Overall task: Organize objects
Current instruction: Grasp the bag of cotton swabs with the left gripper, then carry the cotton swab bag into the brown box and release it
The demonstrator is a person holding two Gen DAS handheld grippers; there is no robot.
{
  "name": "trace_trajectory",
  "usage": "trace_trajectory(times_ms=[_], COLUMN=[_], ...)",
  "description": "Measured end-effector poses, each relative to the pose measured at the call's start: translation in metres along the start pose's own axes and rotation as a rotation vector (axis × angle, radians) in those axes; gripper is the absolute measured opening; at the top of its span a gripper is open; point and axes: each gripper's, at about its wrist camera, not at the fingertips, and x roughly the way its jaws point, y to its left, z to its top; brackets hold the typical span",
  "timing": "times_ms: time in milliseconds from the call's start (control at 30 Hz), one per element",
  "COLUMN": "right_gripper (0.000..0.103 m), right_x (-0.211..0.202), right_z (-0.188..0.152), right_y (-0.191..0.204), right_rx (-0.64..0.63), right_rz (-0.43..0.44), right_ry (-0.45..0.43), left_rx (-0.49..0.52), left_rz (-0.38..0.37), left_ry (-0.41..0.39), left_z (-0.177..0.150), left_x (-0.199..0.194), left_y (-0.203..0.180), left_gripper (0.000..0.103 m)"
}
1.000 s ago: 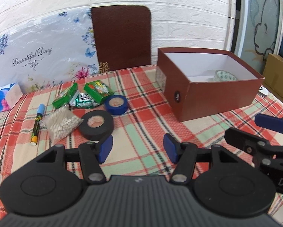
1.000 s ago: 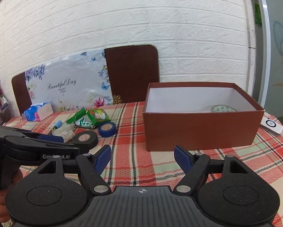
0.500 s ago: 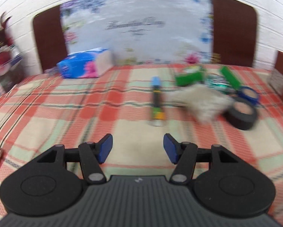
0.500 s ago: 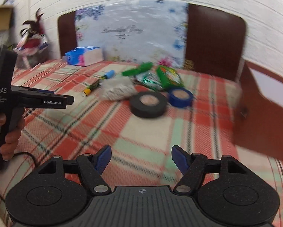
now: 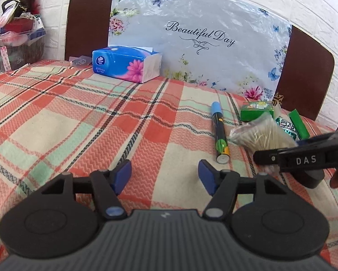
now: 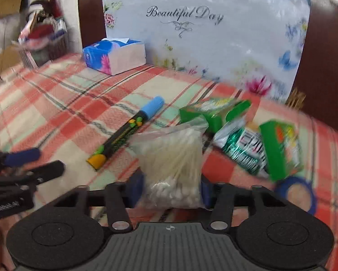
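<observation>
Between the right gripper's (image 6: pixel 170 190) blue pads lies the clear bag of cotton swabs (image 6: pixel 173 158), flat on the plaid tablecloth (image 5: pixel 78 117); its jaws are closing around the bag's near end, though blur hides whether the pads already press on it. Just left of the bag rests a marker (image 6: pixel 128 132) with a blue cap, angled away and close beside the plastic; behind and to the right crowd green packets (image 6: pixel 216 113), a silvery green pouch (image 6: pixel 243 149) and a roll of blue tape (image 6: pixel 297 194), leaving little room on that side. Leftward the cloth runs bare and wide toward a tissue pack (image 5: pixel 126 64) near the far edge, where a floral board (image 5: pixel 198 38) stands against the chair backs. The left gripper (image 5: pixel 164 177) hangs over that bare stretch, its jaws opening with nothing between them; the marker's butt end lies just off its right pad.
</observation>
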Motion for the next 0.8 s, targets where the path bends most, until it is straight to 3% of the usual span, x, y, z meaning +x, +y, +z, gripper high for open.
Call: trace_trajectory(times_ms=[167, 267, 400, 433, 467, 500, 533, 633, 700, 800], right_gripper=[0.04, 0.041, 0.044, 0.052, 0.07, 0.078, 0.08, 0.079, 0.079, 0.079], right_x=[-0.052, -0.092, -0.147, -0.161, -0.174, -0.185, -0.195, -0.213, -0.216, -0.218], right_z=[-0.039, -0.084, -0.149, -0.16, -0.17, -0.179, -0.187, -0.202, -0.208, -0.211], right_y=[0.017, 0.003, -0.034, -0.041, -0.047, -0.051, -0.054, -0.059, -0.06, -0.063], right_rx=[-0.026, 0.074, 0.224, 0.259, 0.291, 0.31, 0.314, 0.311, 0.324, 0.328], right_rz=[0.034, 0.039, -0.103, -0.152, -0.203, -0.243, -0.271, -0.298, -0.28, -0.257], right_ry=[-0.038, -0.031, -0.04, -0.052, -0.064, -0.081, -0.105, -0.141, -0.153, -0.165], left_rx=[-0.006, -0.007, 0.02, 0.042, 0.074, 0.11, 0.128, 0.093, 0.142, 0.189], left_rz=[-0.006, -0.007, 0.009, 0.019, 0.034, 0.048, 0.039, -0.179, -0.326, -0.523], left_ry=[-0.001, 0.0, 0.008, 0.016, 0.027, 0.044, 0.062, 0.116, 0.167, 0.322], left_z=[0.0, 0.0, 0.0, 0.001, 0.001, 0.002, 0.003, 0.006, 0.002, -0.014], left_x=[-0.002, -0.002, -0.001, 0.0, 0.0, -0.001, -0.005, -0.033, -0.052, -0.066], left_y=[0.0, 0.0, -0.003, -0.007, -0.013, -0.02, -0.029, -0.067, -0.11, -0.167], left_gripper=[0.067, 0.067, 0.067, 0.067, 0.067, 0.066, 0.066, 0.066, 0.066, 0.067])
